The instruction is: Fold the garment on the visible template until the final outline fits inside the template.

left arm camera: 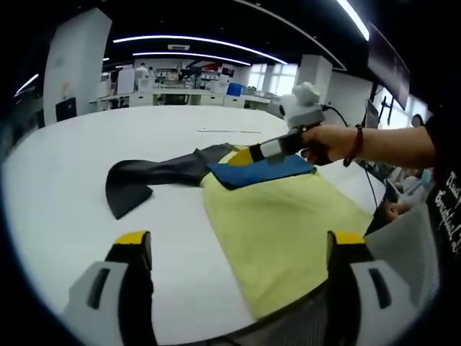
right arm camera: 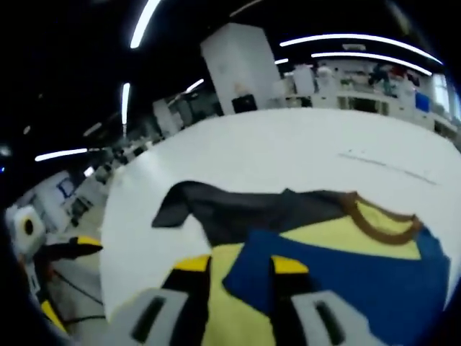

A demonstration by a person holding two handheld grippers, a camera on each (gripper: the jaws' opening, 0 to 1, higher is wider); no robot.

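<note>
White table (left arm camera: 86,187); garment (left arm camera: 281,216) is spread on it, near the close edge. The cloth is judged light, soft and limp: it should drape and slide easily on the smooth top, so folds are best made by pinching a hem or corner and carrying it over low, not by dragging the middle. The body of the garment is pale yellow, with a dark grey sleeve (left arm camera: 155,176) stretched away to one side, a blue panel (left arm camera: 263,171) across the shoulder area, and a brown neck band (right arm camera: 378,216) seen in the right gripper view. No marked template outline can be made out under the cloth, possibly because the picture is soft. The left gripper (left arm camera: 238,249) is held above the near hem with its jaws wide apart, nothing between them. The right gripper (right arm camera: 241,270) is set at the blue panel's edge, jaws close together with blue cloth between them; it appears to be pinching that edge, though the blur leaves some doubt. A hand (left arm camera: 328,144) holds it.
</note>
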